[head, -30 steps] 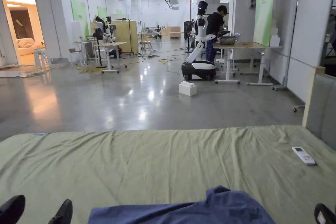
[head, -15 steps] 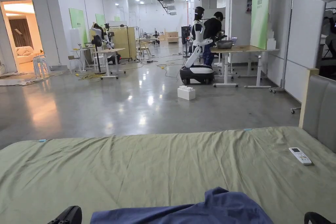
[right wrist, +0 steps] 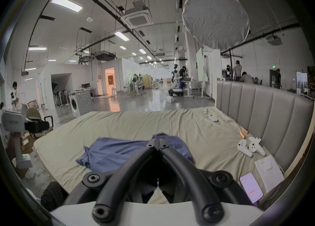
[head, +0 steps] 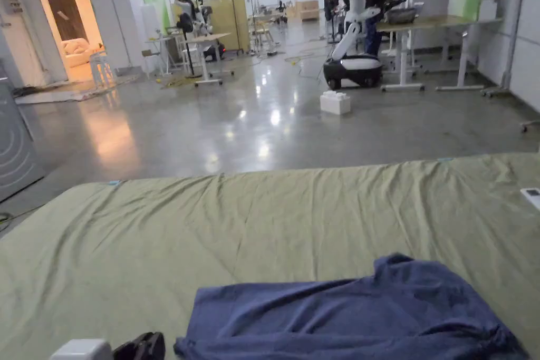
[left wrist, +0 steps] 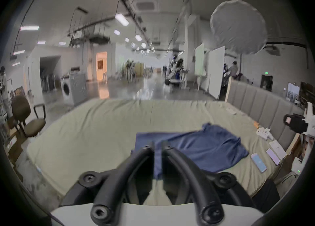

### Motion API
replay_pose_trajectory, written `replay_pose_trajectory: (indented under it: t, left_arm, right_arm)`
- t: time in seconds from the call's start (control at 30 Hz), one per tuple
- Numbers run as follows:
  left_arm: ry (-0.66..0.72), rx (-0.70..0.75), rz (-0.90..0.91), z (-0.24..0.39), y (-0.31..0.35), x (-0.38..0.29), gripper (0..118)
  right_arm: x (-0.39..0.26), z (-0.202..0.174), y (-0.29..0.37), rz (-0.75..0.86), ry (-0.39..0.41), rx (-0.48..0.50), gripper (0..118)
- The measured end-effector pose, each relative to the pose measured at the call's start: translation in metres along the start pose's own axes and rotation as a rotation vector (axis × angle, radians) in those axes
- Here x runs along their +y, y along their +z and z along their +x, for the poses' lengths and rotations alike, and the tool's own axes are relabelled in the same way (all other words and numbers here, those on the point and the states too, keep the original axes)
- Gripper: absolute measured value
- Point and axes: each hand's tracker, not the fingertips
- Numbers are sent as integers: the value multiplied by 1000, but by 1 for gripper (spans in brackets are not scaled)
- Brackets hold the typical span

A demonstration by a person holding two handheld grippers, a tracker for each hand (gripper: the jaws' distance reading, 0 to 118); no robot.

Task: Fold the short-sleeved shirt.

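- Where the bed's pale green sheet (head: 263,229) runs toward you, the crumpled blue short-sleeved shirt (head: 364,313) lies on its near part, long axis across the bed from left to right.
- One raised corner of the shirt points away from you toward the far edge of the bed.
- Your left gripper (left wrist: 157,146) hangs above the near edge of the bed with the shirt's left part just ahead of its tips; the jaws stand slightly parted with a narrow gap and hold nothing.
- Your right gripper (right wrist: 157,144) has its jaws brought together at the tips, gripping nothing, with the shirt's raised far corner just past them in the right gripper view.
- Beside the grey padded headboard (right wrist: 265,115) to your right lie two white hand controllers (right wrist: 250,146) and a lit phone (right wrist: 250,188), well apart from the shirt.
- Farther up the sheet rests a small white remote (right wrist: 213,117).
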Motion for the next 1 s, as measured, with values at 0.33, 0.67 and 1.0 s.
replay_pose_trajectory:
  t: [0.33,0.67,1.0]
  left_arm:
    - [176,52,-397,-59,-183,-97,88]
    - [-27,96,-505,-40,-242,-123,49]
    - [-270,95,-563,-5,-253,-127,14]
  right_arm:
    - [-33,8,-18,-178,-8,-17,0]
    - [-58,20,-36,-288,-44,-72,0]
    - [-119,74,-185,-532,-34,-154,94]
